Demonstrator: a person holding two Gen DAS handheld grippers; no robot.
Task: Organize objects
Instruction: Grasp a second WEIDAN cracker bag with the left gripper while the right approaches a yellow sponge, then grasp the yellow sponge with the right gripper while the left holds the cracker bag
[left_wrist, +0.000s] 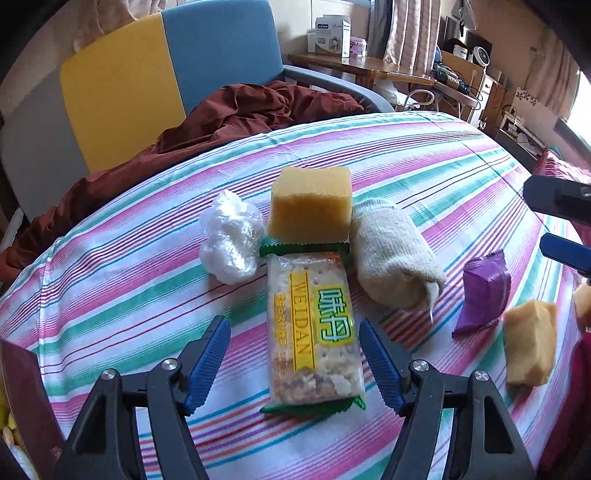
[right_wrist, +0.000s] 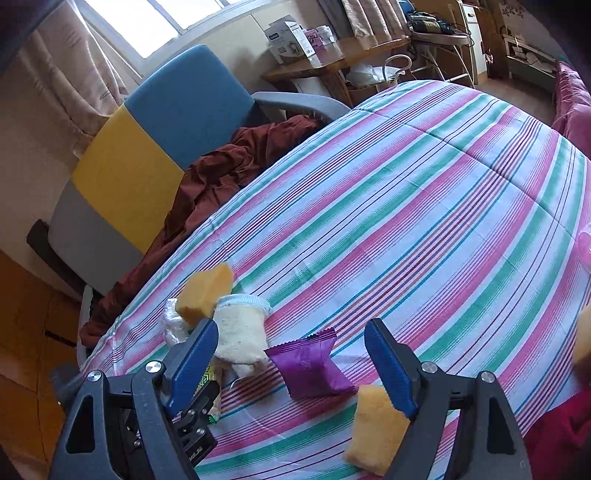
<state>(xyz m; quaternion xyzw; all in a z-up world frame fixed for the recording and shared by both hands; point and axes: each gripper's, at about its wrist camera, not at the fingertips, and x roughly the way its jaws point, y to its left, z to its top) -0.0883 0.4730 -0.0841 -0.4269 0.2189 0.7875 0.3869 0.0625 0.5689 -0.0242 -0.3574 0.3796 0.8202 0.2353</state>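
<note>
1. One clear cracker packet with green crimped ends and a yellow label (left_wrist: 314, 328) is lying lengthwise on the striped pink, green and white bedspread (left_wrist: 424, 155), its near half sitting between the two blue ribbed fingers of the left gripper (left_wrist: 293, 363); the jaws are standing wide, with a gap showing on each side of the packet, so nothing is being gripped
2. Yellow sponge blocks are numbering at least two whole ones: a large cube-like one (left_wrist: 310, 203) is touching the far end of the cracker packet, and a smaller one (left_wrist: 532, 341) is lying well to the right; a third yellow piece (left_wrist: 583, 301) is only peeking in at the right edge
3. One crumpled clear plastic bag (left_wrist: 231, 236) is sitting just left of the large sponge, and one rolled cream sock (left_wrist: 395, 254) is leaning just right of it
4. One purple foil sachet (left_wrist: 484, 291) is lying between the sock and the smaller sponge
5. The right gripper (right_wrist: 291, 363) is hanging over the bedspread with its jaws wide apart and holding nothing; the purple sachet is lying on the cloth between and beyond its fingers, and the smaller sponge is lying beside its right finger (right_wrist: 389, 365)
6. One chair with yellow, blue and grey back panels (left_wrist: 166, 74) is standing behind the bed, and one rust-brown cloth (left_wrist: 221, 122) is bunching on it
</note>
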